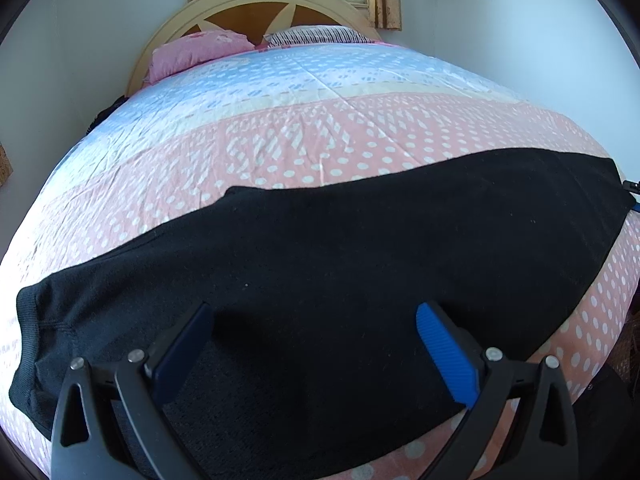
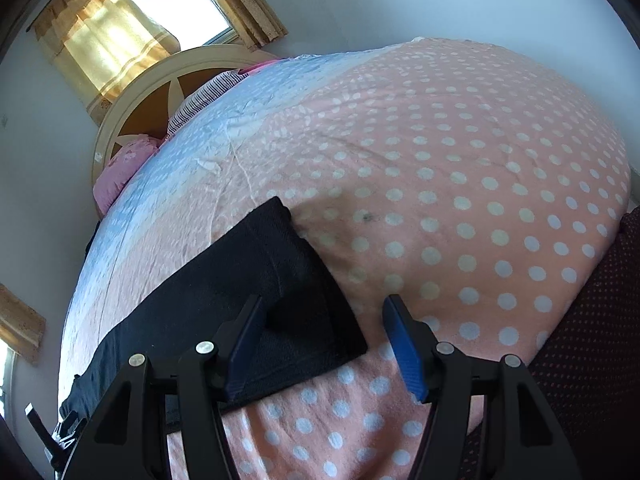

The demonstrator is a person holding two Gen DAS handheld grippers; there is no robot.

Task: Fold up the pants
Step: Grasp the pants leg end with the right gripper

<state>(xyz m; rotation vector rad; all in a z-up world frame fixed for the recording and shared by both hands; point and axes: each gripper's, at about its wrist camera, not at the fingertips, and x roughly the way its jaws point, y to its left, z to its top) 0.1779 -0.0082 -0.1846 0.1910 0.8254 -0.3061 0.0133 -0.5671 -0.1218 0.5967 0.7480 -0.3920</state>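
Note:
Black pants (image 1: 320, 248) lie flat across the near part of the bed, one end with a ribbed band at the left (image 1: 28, 320). My left gripper (image 1: 314, 316) is open just above the pants' near edge, holding nothing. In the right wrist view the pants (image 2: 240, 292) run from lower left to a squared end near the middle. My right gripper (image 2: 322, 312) is open over that end's corner, its left finger (image 2: 244, 340) over the cloth, its right finger (image 2: 404, 348) over the bedspread. It holds nothing.
The bed has a pink and blue dotted bedspread (image 1: 280, 128). Pillows (image 1: 196, 52) lie by a curved headboard (image 1: 256, 0) under a curtained window (image 2: 132, 20). White walls stand on both sides. The bed's right edge (image 2: 600, 240) drops to a dark dotted surface (image 2: 592, 320).

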